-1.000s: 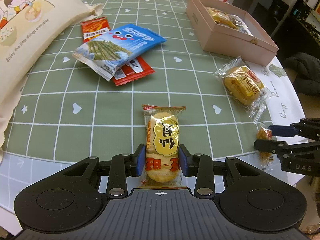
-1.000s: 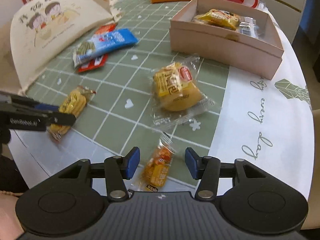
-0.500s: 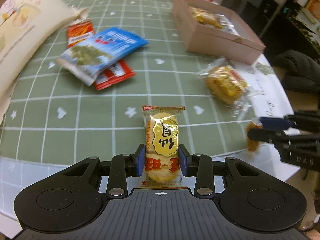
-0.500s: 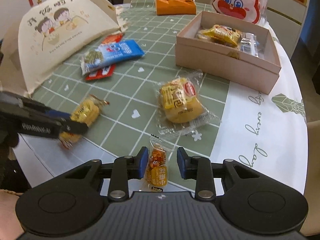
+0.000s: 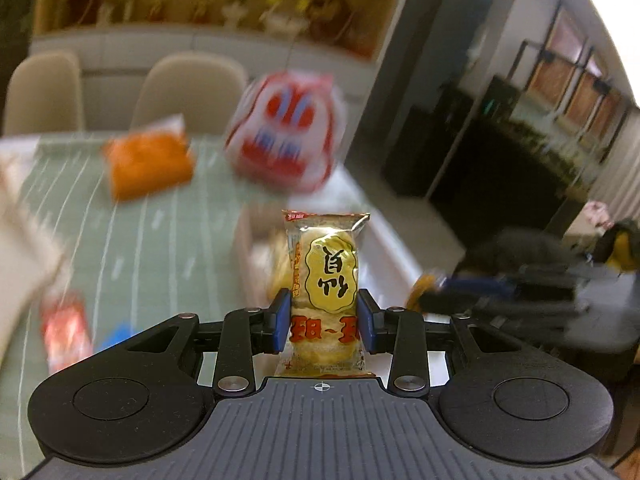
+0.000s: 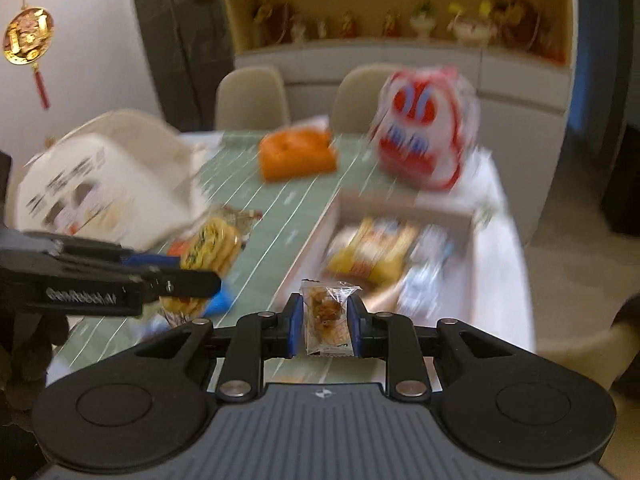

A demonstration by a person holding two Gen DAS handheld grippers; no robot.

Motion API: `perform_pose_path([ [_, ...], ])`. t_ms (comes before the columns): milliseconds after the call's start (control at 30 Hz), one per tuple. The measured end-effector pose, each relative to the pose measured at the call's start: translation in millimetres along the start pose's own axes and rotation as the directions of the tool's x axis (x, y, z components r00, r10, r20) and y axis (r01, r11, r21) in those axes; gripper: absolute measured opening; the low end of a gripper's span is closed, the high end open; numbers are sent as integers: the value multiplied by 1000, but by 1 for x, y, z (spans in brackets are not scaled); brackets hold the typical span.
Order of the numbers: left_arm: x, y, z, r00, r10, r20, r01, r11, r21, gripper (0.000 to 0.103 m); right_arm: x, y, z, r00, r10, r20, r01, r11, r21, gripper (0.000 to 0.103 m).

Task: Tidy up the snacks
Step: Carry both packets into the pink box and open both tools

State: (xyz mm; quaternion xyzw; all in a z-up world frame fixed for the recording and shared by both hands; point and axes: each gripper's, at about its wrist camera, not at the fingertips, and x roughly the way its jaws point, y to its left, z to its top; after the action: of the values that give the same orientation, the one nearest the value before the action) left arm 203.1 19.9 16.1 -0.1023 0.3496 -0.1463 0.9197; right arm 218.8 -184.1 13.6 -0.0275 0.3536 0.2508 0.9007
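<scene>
The left hand-held gripper [image 5: 323, 326] is clamping a rice cracker [image 5: 326, 280] above the table [image 5: 160, 240]. The right hand-held gripper [image 6: 323, 330] is pinching a small snack [image 6: 326, 320] at the box's [image 6: 360, 204] near edge; only its view is showing inside.

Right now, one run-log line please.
left tongs: shut on rice cracker pack | right tongs: shut on small snack | both lifted | pink box ahead

On the table [image 6: 280, 216] the open box [image 6: 400, 208] lies at the right with packets inside — behind it the printed bag [image 6: 424, 128], the orange pack [image 6: 298, 156] to that bag's left.
</scene>
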Motion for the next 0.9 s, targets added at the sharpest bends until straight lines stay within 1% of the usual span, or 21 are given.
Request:
perform_pose_path([
  [33, 16, 1, 20, 1000, -24, 10, 24, 1000, -17, 40, 6, -6, 11, 1000, -11, 7, 11, 1000, 2, 23],
  [67, 32, 2, 34, 999, -51, -4, 51, 998, -39, 40, 14, -12, 23, 1000, -23, 11, 23, 1000, 6, 24],
  [133, 77, 10, 58, 990, -112, -82, 105, 991, -86, 42, 34, -23, 38, 998, -55, -5, 55, 998, 8, 25],
  [167, 101, 13, 64, 987, -115, -110, 104, 989, -105, 42, 44, -28, 41, 997, -75, -22, 75, 997, 11, 26],
  [233, 135, 16, 62, 983, -77, -169, 59, 993, -105, 42, 56, -34, 39, 992, -117, -55, 117, 993, 4, 31],
  [267, 147, 19, 57, 978, -59, -198, 40, 994, -103, 42, 60, -35, 33, 987, -142, -71, 142, 990, -4, 35],
  [333, 157, 27, 43, 971, -64, -231, 36, 992, -122, 42, 60, -34, 18, 985, -151, -82, 149, 988, -28, 48],
  [367, 157, 32, 38, 969, -62, -239, 31, 991, -132, 42, 60, -33, 8, 985, -147, -88, 144, 989, -43, 58],
  [400, 158, 34, 33, 967, -53, -248, 20, 991, -134, 42, 59, -32, -1, 984, -150, -92, 145, 988, -58, 62],
  [433, 157, 39, 32, 966, -45, -255, 13, 992, -126, 42, 61, -30, -10, 983, -155, -100, 147, 986, -77, 63],
  [500, 150, 36, 28, 965, -37, -259, 15, 996, -86, 42, 73, -23, -24, 975, -176, -137, 160, 980, -120, 63],
  [567, 137, 28, 27, 974, -8, -225, 1, 999, -32, 42, 80, -13, -37, 971, -182, -154, 160, 976, -148, 63],
  [600, 130, 23, 25, 979, 17, -201, -17, 1000, 2, 42, 82, -9, -42, 972, -171, -160, 147, 978, -150, 63],
  [700, 113, 17, 21, 984, 77, -162, -66, 995, 68, 42, 82, 4, -49, 980, -116, -162, 95, 986, -135, 63],
  [800, 99, 23, 14, 979, 123, -161, -109, 990, 91, 42, 81, 18, -52, 985, -81, -155, 60, 989, -137, 64],
  [900, 84, 39, 3, 974, 162, -161, -150, 985, 84, 42, 87, 30, -54, 985, -59, -160, 37, 990, -139, 65],
])
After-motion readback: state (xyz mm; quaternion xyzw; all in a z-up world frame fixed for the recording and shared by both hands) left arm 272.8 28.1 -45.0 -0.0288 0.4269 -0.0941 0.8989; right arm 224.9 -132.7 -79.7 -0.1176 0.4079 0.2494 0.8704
